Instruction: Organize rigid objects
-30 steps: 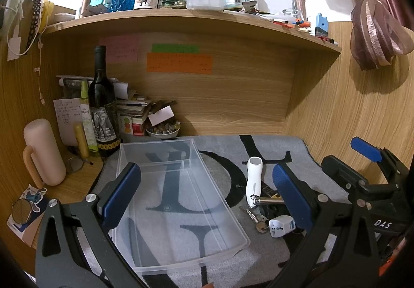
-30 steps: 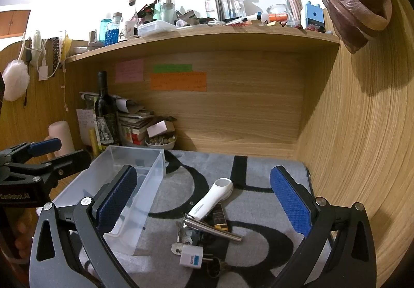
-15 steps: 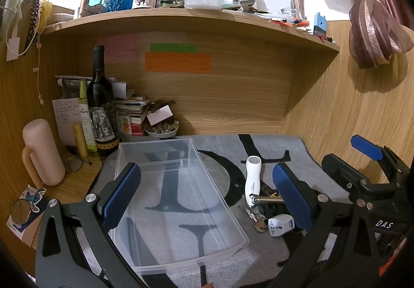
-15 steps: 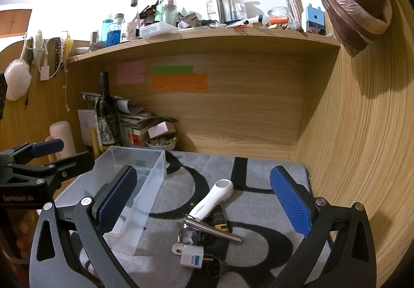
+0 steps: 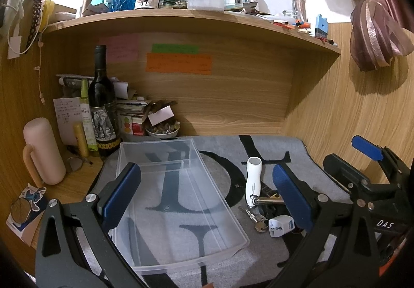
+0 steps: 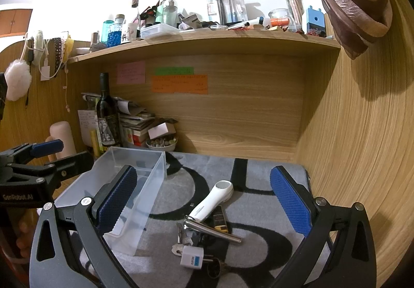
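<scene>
A clear plastic bin lies empty on the grey patterned mat. To its right sits a small pile: a white handheld device, a metal clip-like tool, keys and a white plug adapter. My left gripper hangs open above the bin. My right gripper is open over the pile, holding nothing. In the left wrist view the right gripper shows at the right edge.
A wine bottle, pink flask, stacked books and a small bowl crowd the back left corner. A cluttered shelf overhangs the desk. Wooden walls close in the back and right.
Both views have shifted very slightly. Nothing was grasped or released, and the objects lie where they were.
</scene>
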The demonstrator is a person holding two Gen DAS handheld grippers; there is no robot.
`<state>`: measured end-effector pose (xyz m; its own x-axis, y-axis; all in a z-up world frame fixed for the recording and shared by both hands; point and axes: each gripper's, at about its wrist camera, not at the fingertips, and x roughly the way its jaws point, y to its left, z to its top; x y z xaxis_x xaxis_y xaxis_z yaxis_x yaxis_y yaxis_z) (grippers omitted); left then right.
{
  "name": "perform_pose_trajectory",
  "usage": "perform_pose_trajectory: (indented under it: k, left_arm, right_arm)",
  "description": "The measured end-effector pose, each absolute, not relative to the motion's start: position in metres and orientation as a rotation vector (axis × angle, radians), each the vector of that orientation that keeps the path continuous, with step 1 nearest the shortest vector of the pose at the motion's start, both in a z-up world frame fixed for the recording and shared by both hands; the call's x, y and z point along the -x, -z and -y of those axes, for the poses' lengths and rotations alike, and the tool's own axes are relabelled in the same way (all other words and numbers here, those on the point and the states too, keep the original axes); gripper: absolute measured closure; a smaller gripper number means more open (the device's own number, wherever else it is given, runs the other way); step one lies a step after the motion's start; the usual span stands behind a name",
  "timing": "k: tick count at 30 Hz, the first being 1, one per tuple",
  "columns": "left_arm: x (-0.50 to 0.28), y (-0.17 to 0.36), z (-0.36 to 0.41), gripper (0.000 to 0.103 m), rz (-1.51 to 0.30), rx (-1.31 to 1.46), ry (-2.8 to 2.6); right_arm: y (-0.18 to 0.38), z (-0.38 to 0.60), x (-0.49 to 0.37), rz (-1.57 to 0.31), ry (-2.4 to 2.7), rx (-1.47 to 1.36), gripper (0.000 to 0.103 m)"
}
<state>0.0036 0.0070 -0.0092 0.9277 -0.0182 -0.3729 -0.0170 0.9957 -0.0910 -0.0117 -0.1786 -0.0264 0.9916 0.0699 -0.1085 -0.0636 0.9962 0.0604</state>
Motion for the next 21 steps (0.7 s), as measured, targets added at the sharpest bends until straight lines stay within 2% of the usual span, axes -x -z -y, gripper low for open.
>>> perform_pose_trajectory:
  k: [21]
  left_arm:
    - [-0.0020, 0.0098, -0.0048, 0.000, -0.379, 0.080, 0.005]
  right_arm:
    - [0.0256, 0.1780, 0.0113, -0.113, -0.068, -0.054, 0.000]
